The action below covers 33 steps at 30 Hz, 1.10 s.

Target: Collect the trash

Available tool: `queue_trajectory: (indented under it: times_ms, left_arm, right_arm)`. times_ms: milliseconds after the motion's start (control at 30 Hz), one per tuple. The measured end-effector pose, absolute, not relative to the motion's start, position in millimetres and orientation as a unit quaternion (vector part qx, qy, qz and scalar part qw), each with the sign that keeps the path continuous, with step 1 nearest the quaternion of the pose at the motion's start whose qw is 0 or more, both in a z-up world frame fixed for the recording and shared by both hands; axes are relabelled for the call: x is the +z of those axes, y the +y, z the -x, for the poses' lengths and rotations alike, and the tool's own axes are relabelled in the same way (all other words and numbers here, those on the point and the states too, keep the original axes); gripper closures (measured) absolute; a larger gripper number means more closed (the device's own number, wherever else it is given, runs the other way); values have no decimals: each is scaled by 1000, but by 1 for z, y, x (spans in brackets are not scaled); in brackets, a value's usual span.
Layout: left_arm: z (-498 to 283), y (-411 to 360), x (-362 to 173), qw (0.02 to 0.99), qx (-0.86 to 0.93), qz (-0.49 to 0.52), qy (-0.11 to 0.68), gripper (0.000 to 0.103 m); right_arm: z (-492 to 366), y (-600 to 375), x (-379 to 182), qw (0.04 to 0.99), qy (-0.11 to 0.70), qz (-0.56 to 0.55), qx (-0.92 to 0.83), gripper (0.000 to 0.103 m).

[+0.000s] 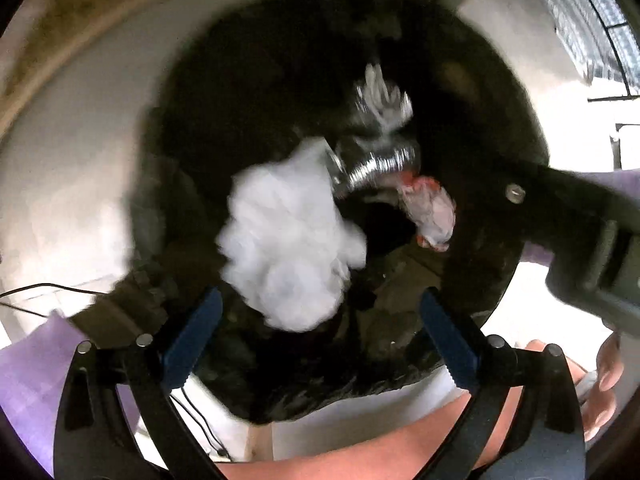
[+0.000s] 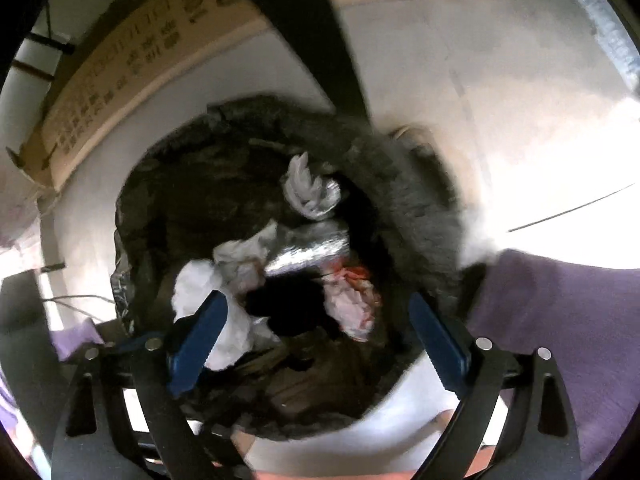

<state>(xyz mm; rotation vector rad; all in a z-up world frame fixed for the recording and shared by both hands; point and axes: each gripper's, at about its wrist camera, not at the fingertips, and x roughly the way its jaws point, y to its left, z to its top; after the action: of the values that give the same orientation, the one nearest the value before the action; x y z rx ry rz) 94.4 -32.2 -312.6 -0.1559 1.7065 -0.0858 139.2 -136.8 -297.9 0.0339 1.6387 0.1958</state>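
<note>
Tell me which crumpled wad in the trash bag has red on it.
The small wad with red-orange marks, lying toward the right jaw of the open right gripper. The larger white tissue wad and the silvery foil wrapper show no red.

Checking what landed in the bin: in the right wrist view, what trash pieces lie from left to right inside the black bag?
White crumpled tissue → silver foil wrapper → red-and-white crumpled wrapper.
</note>
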Motion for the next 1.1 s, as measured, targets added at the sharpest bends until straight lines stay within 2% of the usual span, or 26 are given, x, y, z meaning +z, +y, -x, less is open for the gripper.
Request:
queue_trajectory:
  times_ms: [233,367,500,833,967,1100]
  left_arm:
    - [-91,-31,-246,721,-23,56,691,6]
    - [-77,-21,-195,782,-36,80,617,6]
    - [-69,-19,-140,843,-39,60,533,6]
    - [-36,8,-18,939,-79,69,327,6]
    - [-25,25,23,961,-60,53,266,6]
    - [-19,32,34,970,-54,51,232,6]
  right_arm:
    - [-132,-153,-227,740,668,9,75,14]
    - [-121,-154,-174,795,597,23,104,14]
    - [-108,-155,-111,845,514,42,142,12]
    - [-95,-170,14,916,347,29,198,8]
    - [-95,-175,46,930,302,16,211,8]
    - [-93,-179,62,941,253,5,223,8]
